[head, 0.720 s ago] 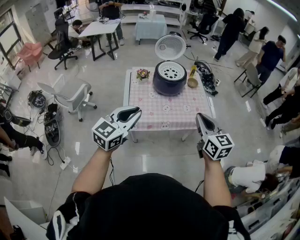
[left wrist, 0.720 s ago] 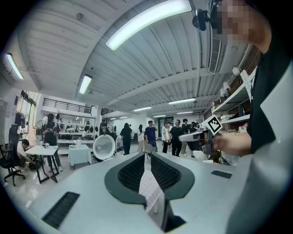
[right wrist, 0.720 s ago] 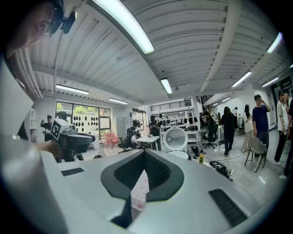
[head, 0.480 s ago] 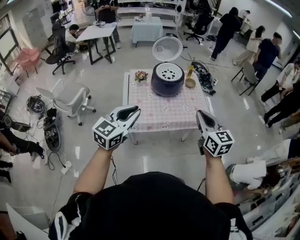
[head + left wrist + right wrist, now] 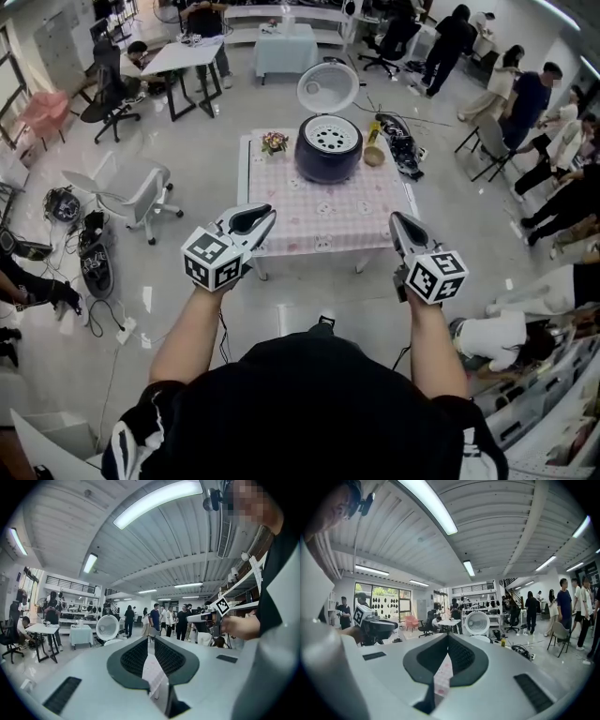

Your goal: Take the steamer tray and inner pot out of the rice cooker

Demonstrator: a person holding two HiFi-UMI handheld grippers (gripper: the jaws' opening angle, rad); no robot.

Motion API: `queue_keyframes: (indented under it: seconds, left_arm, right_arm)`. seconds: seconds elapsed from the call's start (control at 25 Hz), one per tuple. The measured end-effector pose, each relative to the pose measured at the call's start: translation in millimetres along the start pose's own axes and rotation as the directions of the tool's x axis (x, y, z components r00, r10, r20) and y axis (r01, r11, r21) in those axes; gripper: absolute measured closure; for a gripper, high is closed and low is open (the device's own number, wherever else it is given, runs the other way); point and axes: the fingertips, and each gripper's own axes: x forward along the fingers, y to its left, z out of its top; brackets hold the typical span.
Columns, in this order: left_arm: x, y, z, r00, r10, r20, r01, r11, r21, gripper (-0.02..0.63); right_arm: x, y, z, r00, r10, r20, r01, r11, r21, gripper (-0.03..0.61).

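One round perforated steamer tray (image 5: 329,137) fills the dark rice cooker (image 5: 328,161).

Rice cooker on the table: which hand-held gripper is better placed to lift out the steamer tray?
Left, narrowly. The left hand-held gripper angles toward the rice cooker with jaws slightly apart; the right hand-held gripper is shut. Both are well short of the steamer tray.
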Motion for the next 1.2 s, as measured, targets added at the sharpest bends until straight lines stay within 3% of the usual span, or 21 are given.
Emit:
queue_keyframes:
  seconds: [0.2, 0.48, 0.84, 1.2]
  left_arm:
    - [7, 7, -14, 1.0, 0.012, -0.004, -0.012, 1.0, -0.018, 0.549]
    - [43, 31, -24, 0.998, 0.034, -0.045, -0.036, 0.999, -0.03, 0.549]
    - [142, 64, -26, 0.993, 0.059, -0.101, -0.061, 0.998, -0.024, 0.549]
    - [235, 82, -12, 0.981, 0.122, -0.152, -0.124, 0.992, -0.004, 0.549]
  right_arm:
    - [10, -18, -3, 0.999, -0.021, -0.025, 0.02, 0.999, -0.033, 0.569]
    - [49, -54, -16, 0.999, -0.013, -0.042, 0.013, 1.0, -0.005, 0.569]
    - [111, -149, -27, 0.997, 0.015, -0.073, -0.012, 0.999, 0.045, 0.569]
    - [178, -228, -17, 0.989, 0.114, -0.091, -0.109, 0.992, 0.059, 0.569]
